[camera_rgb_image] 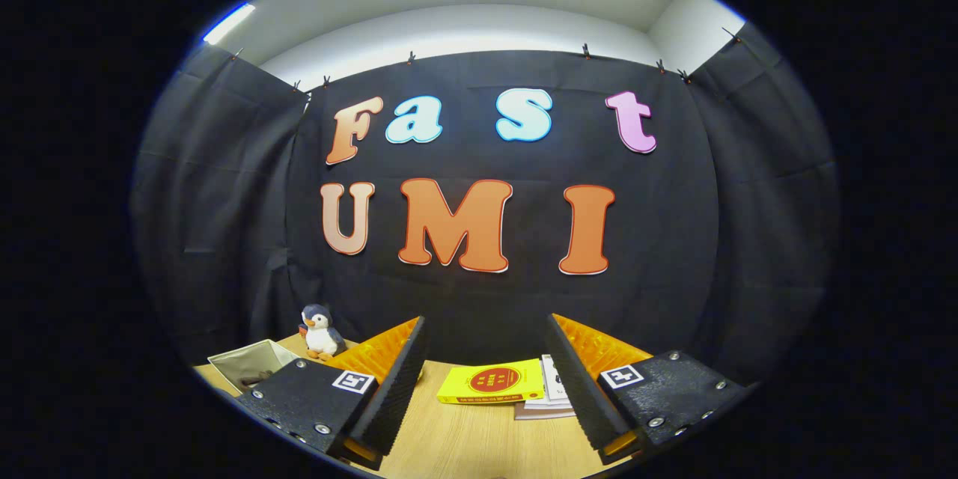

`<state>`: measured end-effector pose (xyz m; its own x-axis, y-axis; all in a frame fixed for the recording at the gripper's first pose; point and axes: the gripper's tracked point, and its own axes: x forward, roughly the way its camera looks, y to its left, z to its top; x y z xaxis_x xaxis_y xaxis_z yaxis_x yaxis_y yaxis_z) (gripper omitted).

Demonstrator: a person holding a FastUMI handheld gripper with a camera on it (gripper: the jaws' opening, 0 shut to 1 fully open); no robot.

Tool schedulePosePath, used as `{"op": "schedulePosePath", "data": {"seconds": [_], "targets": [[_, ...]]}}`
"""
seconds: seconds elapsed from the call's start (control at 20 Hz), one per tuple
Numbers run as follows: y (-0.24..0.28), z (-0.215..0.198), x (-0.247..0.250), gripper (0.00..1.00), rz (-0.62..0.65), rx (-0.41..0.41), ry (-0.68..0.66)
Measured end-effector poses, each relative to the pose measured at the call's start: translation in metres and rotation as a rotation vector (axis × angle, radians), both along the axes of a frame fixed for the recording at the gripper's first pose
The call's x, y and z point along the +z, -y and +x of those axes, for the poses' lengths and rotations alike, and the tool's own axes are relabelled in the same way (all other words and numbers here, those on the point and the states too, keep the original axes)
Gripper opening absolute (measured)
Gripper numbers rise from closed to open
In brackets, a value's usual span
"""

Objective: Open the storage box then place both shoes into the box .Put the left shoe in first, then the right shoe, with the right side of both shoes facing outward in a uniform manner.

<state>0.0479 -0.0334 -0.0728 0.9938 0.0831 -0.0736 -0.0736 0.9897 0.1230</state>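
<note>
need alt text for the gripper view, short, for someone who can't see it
The tongs are open with nothing between them above a wooden table. Beyond them lie a yellow book and a stack of papers; off to one side are a toy penguin and an open pale box.

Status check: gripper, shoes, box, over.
Gripper open, holding nothing, raised over table. Yellow book on a stack just ahead between fingers. Penguin toy and grey bin far left.
</note>
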Motion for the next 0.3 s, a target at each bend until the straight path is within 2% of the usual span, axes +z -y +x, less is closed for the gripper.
{"op": "schedulePosePath", "data": {"seconds": [0.3], "targets": [[-0.0037,0.0011,0.0003,0.96,-0.011,0.008,0.020]]}}
